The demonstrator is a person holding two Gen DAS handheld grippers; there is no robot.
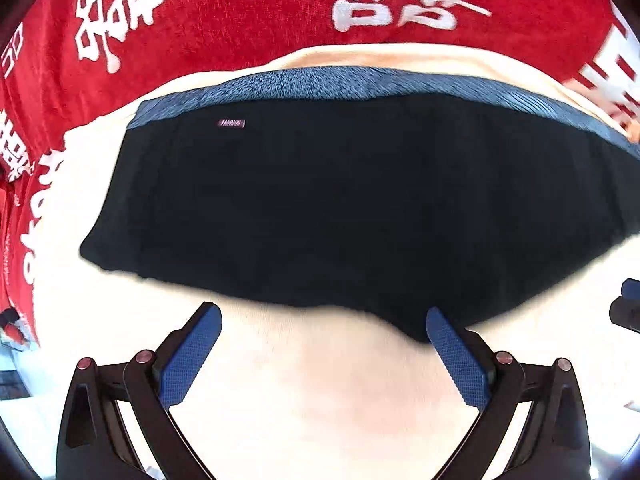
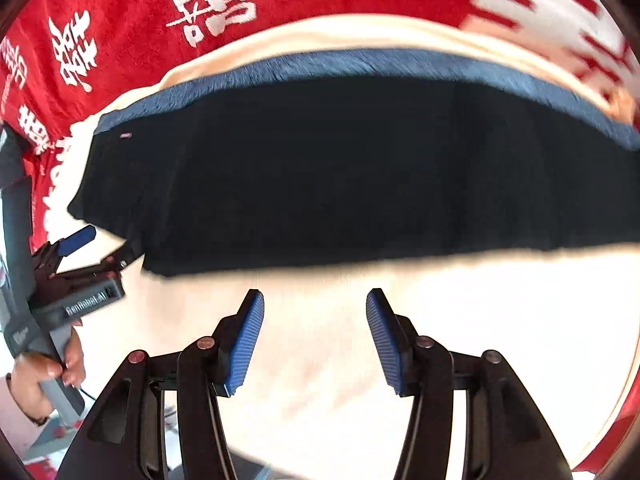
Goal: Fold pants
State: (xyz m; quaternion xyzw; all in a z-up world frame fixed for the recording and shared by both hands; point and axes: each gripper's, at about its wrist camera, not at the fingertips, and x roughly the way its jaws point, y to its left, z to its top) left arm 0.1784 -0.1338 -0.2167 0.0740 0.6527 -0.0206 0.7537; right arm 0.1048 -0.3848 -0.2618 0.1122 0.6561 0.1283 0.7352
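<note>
Black pants point(image 1: 320, 200) with a blue waistband point(image 1: 340, 82) and a small label lie flat on a white round table point(image 1: 320, 380); they also show in the right wrist view point(image 2: 340, 176). My left gripper point(image 1: 324, 316) is open and empty at the near hem, its right finger just touching the cloth's edge. My right gripper point(image 2: 315, 300) is open and empty, a short way in front of the near hem. The left gripper also shows in the right wrist view point(image 2: 100, 246), held by a hand at the pants' left corner.
A red cloth with white characters point(image 1: 240, 12) lies behind and to the left of the table. The table's white top point(image 2: 480, 320) stretches in front of the pants. The right gripper's tip point(image 1: 628, 304) shows at the right edge.
</note>
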